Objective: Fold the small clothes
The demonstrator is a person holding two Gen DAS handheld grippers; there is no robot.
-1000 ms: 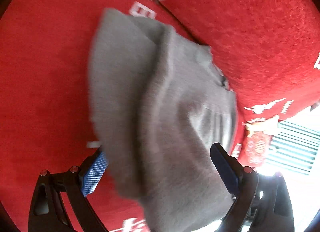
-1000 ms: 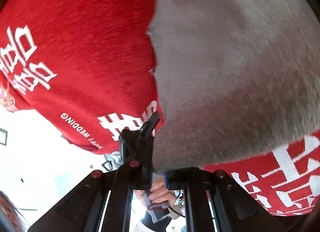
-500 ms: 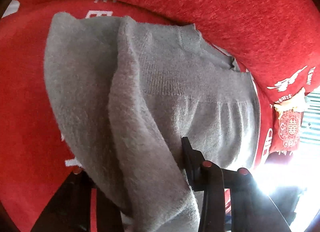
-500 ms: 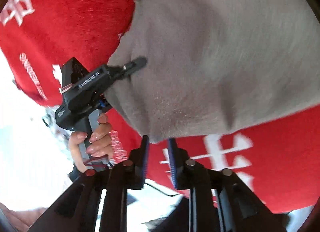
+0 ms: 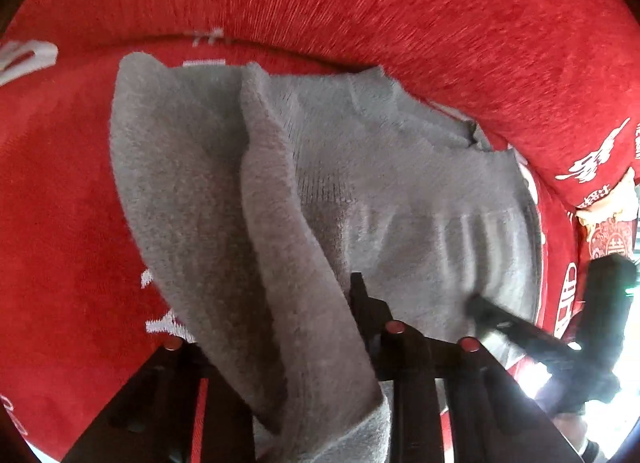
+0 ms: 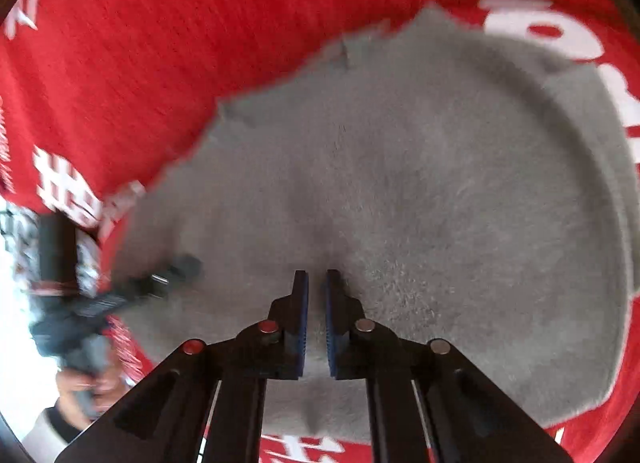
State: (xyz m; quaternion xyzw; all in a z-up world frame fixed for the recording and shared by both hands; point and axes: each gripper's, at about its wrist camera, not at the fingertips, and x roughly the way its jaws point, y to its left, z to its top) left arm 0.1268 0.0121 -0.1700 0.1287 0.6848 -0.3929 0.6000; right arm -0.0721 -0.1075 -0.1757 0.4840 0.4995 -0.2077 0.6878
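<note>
Closing over the last second, the left gripper [image 5: 320, 327] now pinches a fold of the grey sweater [image 5: 400, 183], lifted at 6 o'clock, so a fold is likely beginning. Only the right wrist view shows the right gripper [image 6: 316, 303], jaws nearly together with nothing visibly between them, over the sweater spread on the red cover [image 6: 160, 43].

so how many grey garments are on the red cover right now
1: a grey knit sweater spread on the red cover, one flap raised in the left gripper. Anything beneath it would be hidden.
</note>
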